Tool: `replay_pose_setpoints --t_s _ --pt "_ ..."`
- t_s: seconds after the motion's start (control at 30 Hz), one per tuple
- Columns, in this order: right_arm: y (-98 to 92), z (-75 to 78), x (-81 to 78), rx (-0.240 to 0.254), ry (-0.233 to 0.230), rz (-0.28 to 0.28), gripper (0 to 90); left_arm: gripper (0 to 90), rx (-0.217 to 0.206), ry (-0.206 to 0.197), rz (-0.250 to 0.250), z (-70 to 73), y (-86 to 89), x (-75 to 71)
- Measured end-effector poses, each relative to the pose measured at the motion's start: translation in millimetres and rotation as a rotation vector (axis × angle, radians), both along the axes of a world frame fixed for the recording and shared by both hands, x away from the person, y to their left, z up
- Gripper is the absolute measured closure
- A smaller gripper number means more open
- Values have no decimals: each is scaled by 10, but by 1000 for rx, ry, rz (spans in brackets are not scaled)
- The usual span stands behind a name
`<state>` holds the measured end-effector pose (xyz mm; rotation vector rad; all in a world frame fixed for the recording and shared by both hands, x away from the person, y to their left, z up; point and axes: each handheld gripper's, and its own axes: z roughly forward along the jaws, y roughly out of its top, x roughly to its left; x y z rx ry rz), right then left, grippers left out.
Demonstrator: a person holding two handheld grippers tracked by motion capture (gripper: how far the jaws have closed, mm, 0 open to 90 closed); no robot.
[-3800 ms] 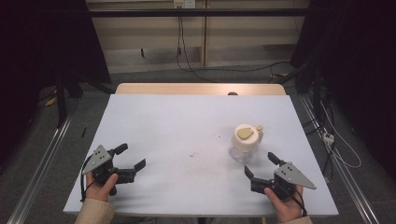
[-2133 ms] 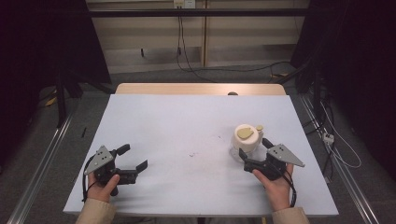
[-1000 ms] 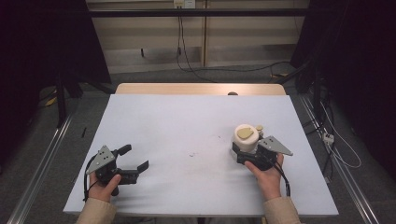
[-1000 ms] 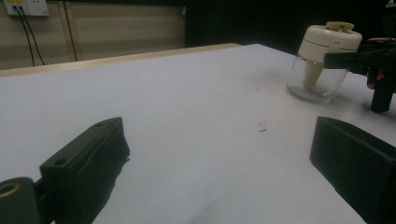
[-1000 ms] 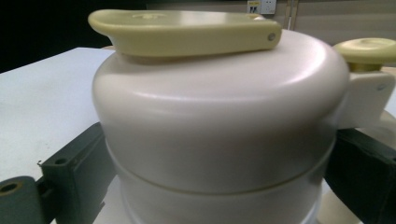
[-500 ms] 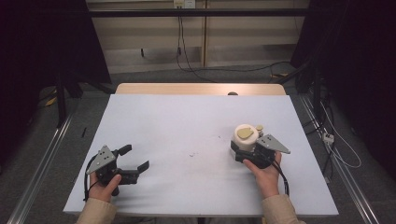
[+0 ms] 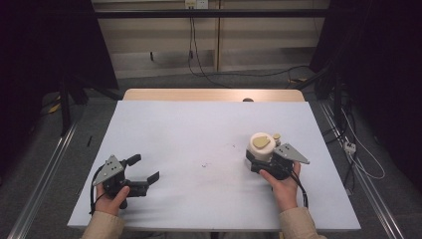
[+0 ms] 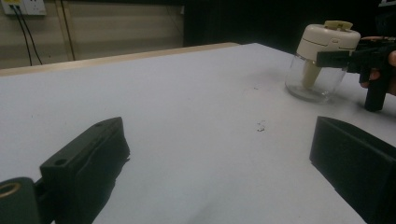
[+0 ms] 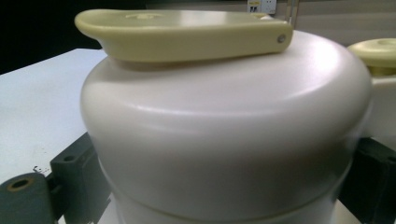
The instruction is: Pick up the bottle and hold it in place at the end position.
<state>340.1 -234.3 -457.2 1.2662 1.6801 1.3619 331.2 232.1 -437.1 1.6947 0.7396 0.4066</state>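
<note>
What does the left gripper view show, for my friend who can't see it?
A clear jar with a cream lid stands far off on a white table, and the right gripper has its black fingers at the lid. Up close, the left gripper's own two fingers are spread wide apart with nothing between them.

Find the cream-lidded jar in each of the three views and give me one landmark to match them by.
High view: the jar stands right of centre on the table, at the right gripper.
Left gripper view: upper right, clear glass body under the cream lid, the right gripper beside it.
Right gripper view: the lid spans the picture, between the two black jaws.
Shared landmark: the yellowish flap on top of the lid.
</note>
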Motion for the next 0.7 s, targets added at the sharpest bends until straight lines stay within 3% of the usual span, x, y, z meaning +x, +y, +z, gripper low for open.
replay_pose_setpoints --t_s 0.3,0.47,0.7 --pt "8 5 -8 3 -1 -12 65 37 -5 -3 6 4 3 1" --pt "8 20 -15 39 -3 -9 67 37 -7 -7 5 2 -2 2" --pt "73 83 -36 16 -34 11 68 37 -2 -5 3 2 -7 1"
